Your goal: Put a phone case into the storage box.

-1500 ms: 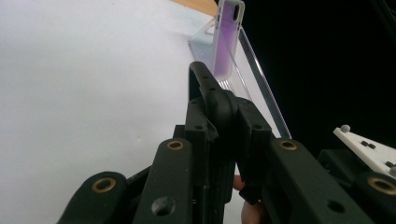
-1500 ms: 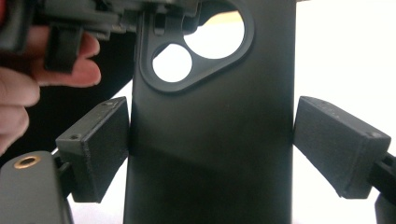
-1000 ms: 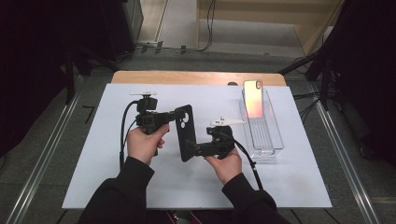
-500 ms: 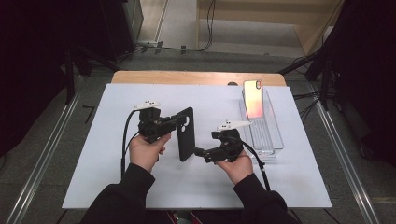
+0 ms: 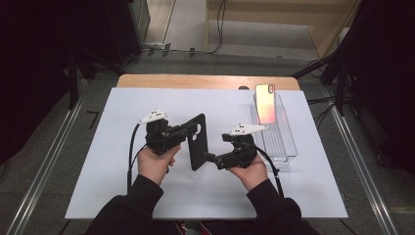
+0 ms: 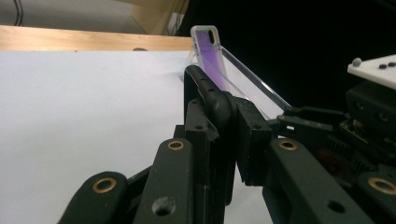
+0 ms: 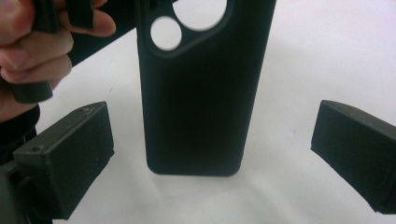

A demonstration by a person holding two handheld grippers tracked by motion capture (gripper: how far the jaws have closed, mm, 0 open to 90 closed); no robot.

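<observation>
High view: black phone case (image 5: 197,142) clamped in left tool (image 5: 185,131), right tool (image 5: 209,157) apart beside it.

Left tongs (image 5: 188,131) clamped tight, right tongs (image 5: 208,157) spread wide, both hands raised mid-table.

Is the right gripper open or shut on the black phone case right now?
Open. The right gripper has its jaws spread wide either side of the black phone case, touching neither edge; the left gripper clamps it.
</observation>
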